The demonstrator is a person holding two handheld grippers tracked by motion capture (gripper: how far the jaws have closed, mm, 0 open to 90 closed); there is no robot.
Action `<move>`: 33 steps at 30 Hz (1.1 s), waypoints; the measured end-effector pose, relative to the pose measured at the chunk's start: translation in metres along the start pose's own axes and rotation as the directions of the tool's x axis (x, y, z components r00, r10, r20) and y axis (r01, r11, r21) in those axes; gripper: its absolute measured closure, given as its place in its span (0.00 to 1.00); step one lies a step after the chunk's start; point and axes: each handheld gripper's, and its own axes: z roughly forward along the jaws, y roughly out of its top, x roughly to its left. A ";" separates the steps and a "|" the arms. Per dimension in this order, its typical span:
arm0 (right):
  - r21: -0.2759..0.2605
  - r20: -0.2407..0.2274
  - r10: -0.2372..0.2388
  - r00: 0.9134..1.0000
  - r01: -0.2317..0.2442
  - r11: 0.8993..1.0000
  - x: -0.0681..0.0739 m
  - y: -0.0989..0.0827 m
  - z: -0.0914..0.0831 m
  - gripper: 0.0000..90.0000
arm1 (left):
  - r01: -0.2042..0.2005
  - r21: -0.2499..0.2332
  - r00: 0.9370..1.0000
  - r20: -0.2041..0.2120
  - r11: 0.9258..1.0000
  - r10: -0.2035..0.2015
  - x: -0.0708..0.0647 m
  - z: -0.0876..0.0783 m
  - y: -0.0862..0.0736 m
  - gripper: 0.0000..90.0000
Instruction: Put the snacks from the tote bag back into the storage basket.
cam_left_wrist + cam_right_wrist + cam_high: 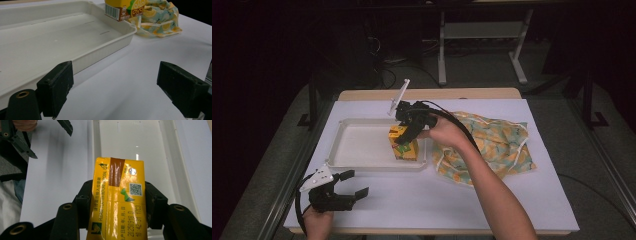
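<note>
At the table's near left corner, the left gripper (pixel 354 184) rests with jaws wide apart, holding nothing; beyond it, at the right end of the white tray (pixel 357 145), the right gripper (pixel 404 136) is clamped on a yellow juice carton (pixel 403 145); a patterned cloth (pixel 492 145) lies just right.

Black two-jaw grippers (pixel 355 183), black cables, brass-ringed screw holes, grey triangular plate.
</note>
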 end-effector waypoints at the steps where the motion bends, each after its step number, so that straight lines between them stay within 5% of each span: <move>1: 0.005 0.003 -0.003 1.000 0.003 1.000 0.000 0.001 0.002 0.55 | -0.001 0.001 1.000 -0.001 1.000 0.001 0.000 0.000 0.000 0.15; 33: 0.046 -0.010 -0.013 1.000 0.014 0.999 -0.006 0.011 0.032 0.55 | 0.018 -0.021 1.000 -0.010 1.000 -0.018 0.000 -0.003 0.000 0.15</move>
